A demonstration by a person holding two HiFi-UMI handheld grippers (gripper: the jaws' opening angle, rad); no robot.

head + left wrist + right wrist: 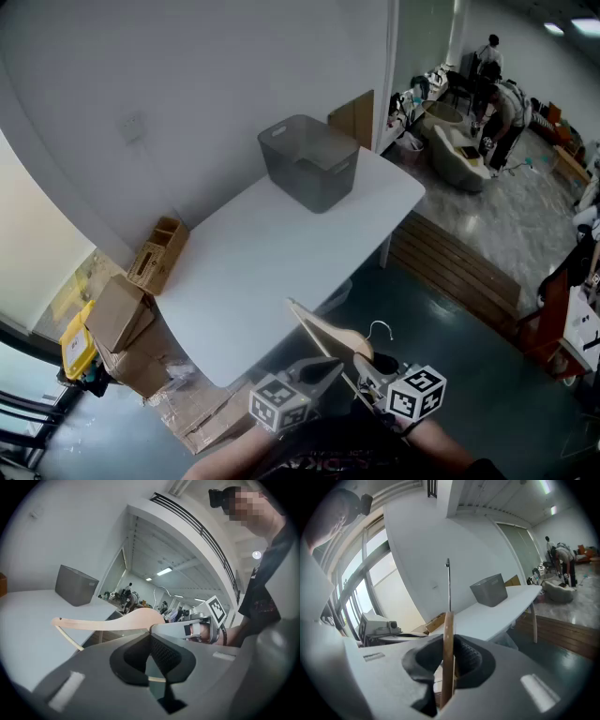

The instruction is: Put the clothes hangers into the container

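A pale wooden hanger (328, 336) with a metal hook (380, 328) hangs in the air off the near edge of the white table (281, 253). My right gripper (367, 367) is shut on it; in the right gripper view the hanger (448, 658) stands edge-on between the pads, hook (448, 583) pointing up. Close beside it on the left, my left gripper (323, 372) has its pads apart, and the hanger's thin lower bar (157, 679) crosses their gap without being pinched. An empty grey container (309, 164) stands at the table's far end, well beyond both grippers.
Cardboard boxes (159, 253) and a yellow object (77, 347) sit on the floor left of the table. A white wall runs behind it. Wooden slats (459, 267) lie on the floor to the right, and people (502, 108) stand far back.
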